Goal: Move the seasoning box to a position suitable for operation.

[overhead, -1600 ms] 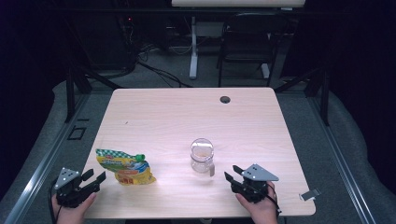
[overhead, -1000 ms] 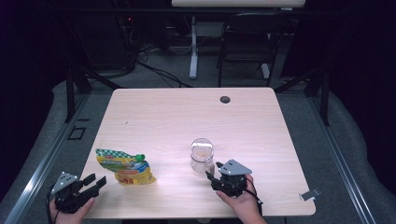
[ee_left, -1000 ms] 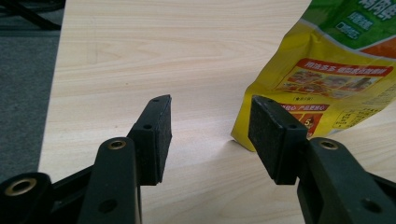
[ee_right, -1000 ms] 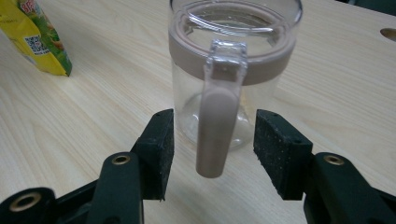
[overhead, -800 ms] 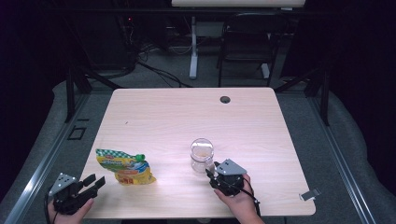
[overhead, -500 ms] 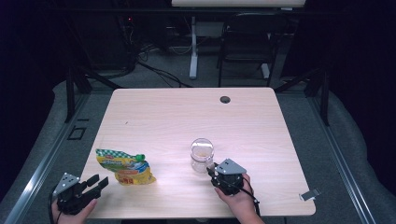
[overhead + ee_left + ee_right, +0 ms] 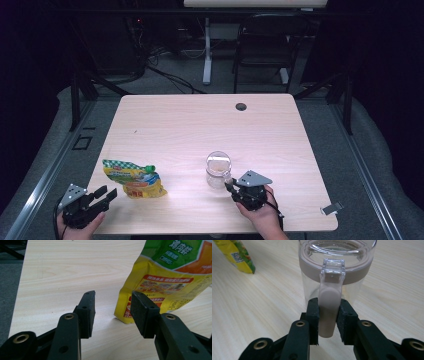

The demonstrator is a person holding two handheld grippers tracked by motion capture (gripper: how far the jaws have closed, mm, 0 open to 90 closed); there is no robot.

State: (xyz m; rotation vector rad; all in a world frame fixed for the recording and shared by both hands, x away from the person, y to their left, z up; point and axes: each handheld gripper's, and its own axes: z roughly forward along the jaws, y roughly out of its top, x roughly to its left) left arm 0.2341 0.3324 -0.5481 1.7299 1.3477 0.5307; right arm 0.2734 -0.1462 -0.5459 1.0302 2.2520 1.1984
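A clear glass jar [image 7: 219,170] with a pale pink lid ring stands on the table's near middle. In the right gripper view, the jar [image 7: 337,265] has a pale pink tab [image 7: 328,310] hanging down its side. My right gripper [image 7: 328,302] is shut on that tab; its jaws have just been closing. From above, the right gripper [image 7: 229,186] sits at the jar's near right. A yellow and green snack pouch [image 7: 134,177] lies at the near left. My left gripper [image 7: 107,192] stands open just short of the pouch [image 7: 170,277]; its jaws [image 7: 113,293] have just narrowed, with nothing between them.
The wooden table [image 7: 200,130] has a dark cable hole [image 7: 241,106] near its far edge. A small grey clip [image 7: 331,208] lies at the near right corner. A chair [image 7: 265,45] and desk legs stand on the floor beyond the table.
My right gripper has moved left up to the jar and closed on its tab. The left gripper has shifted slightly at the table's near left corner, with its jaws a little narrower.
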